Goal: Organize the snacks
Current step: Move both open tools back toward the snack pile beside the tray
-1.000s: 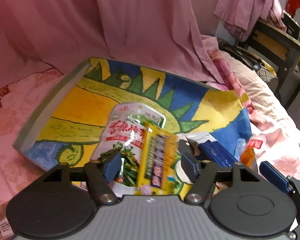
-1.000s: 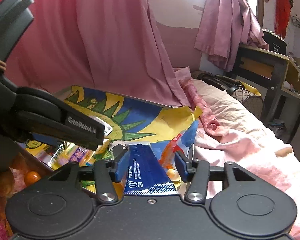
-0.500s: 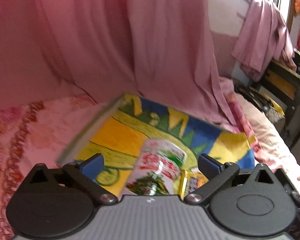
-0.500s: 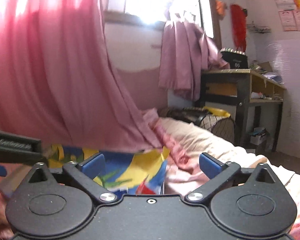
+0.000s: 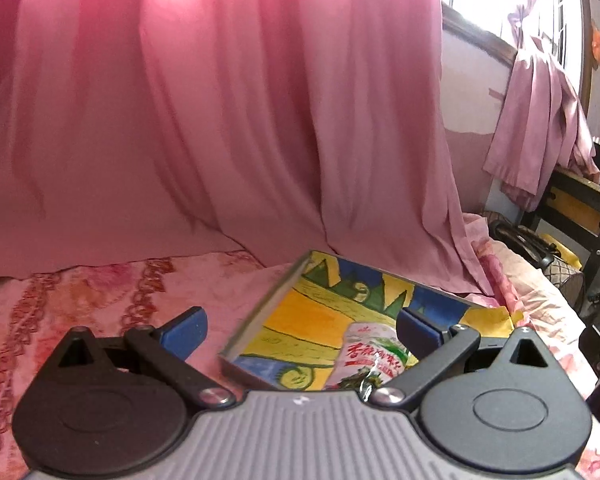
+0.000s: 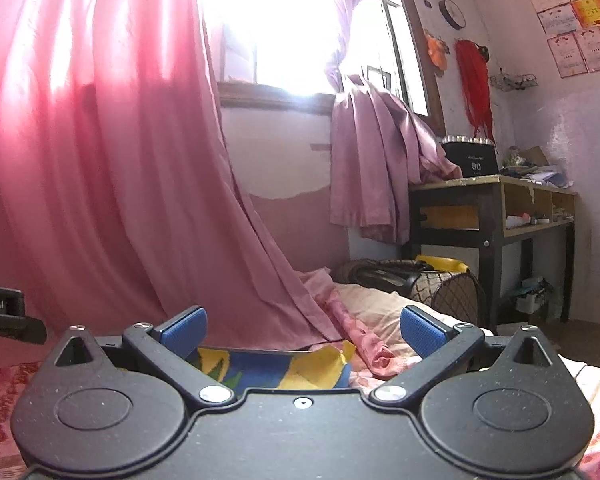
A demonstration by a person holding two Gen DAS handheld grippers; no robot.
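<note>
Grippers, left (image 5: 300,330) and right (image 6: 303,330), gaped empty above tray (image 5: 260,320) holding packet (image 5: 374,356); next snack needed locating.

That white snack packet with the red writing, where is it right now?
In the left wrist view the white snack packet lies in the colourful painted tray on the bed, low and right of centre, beside the right blue pad of the open left tongs.
</note>
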